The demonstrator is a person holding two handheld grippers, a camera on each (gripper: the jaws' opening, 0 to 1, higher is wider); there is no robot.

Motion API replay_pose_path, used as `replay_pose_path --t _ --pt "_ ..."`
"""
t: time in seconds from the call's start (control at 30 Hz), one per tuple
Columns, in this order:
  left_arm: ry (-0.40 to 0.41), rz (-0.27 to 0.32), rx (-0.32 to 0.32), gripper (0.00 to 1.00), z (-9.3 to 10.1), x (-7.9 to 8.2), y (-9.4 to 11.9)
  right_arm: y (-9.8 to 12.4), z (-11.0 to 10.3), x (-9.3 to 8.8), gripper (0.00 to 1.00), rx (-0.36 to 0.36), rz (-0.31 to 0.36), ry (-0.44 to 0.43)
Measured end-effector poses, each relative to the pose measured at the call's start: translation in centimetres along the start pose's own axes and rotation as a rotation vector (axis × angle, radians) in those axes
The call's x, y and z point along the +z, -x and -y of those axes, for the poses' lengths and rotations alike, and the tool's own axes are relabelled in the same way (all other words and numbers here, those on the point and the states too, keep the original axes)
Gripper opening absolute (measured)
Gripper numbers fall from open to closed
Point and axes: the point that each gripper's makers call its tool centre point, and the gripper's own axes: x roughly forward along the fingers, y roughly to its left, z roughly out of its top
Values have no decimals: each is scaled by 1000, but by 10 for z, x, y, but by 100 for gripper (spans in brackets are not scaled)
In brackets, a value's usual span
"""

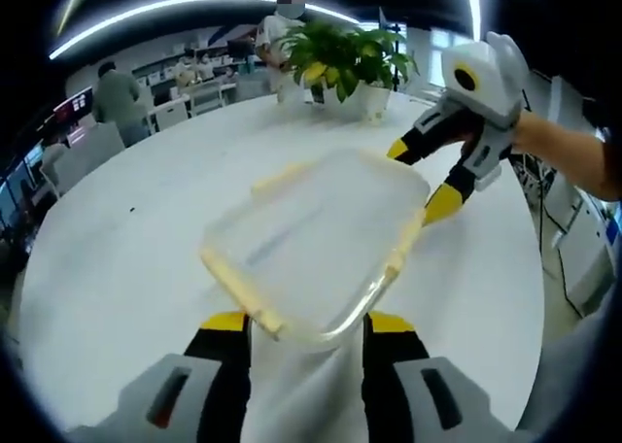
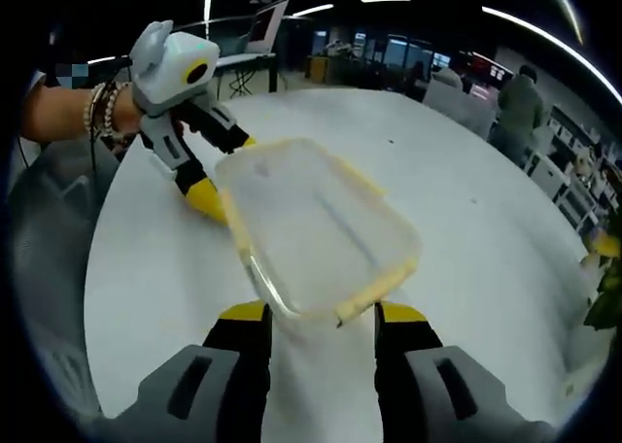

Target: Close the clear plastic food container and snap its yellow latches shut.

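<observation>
1. One clear food container [image 1: 316,244] sits on the big round white table [image 1: 117,268]. Its lid is on top.
2. Its long side runs from one gripper to the other. One short end is by the left gripper [image 1: 306,328], and the other short end is by the right gripper [image 1: 420,176].
3. In the right gripper view, the container [image 2: 316,229] lies just past the right gripper [image 2: 319,317], and the left gripper [image 2: 216,166] is at the far end.
4. I can count four yellow latches [image 1: 282,178], one on each side. They look flat, but I cannot tell if they are snapped.
5. Both grippers are spread wide, one at each short end. I cannot tell if they touch it.
6. A hand [image 2: 117,113] with bracelets holds the left gripper.
7. One green plant [image 1: 345,54] in a white pot stands on the far side of the table. A few people stand far behind.
</observation>
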Motion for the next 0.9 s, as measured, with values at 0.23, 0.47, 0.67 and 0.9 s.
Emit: replay_pose_path --t 0.23,0.47,0.67,0.9 --pt "-17 -32 43 40 -31 -9 11 -21 -9 22 38 21 28 7" --pt "2 -42 91 42 -62 -16 21 -45 -12 46 37 18 45 37" --pt "8 -49 122 42 -85 -19 26 -63 -12 61 37 2 29 92" --pt "8 -45 150 42 -107 -19 25 -80 -5 75 37 -13 36 90"
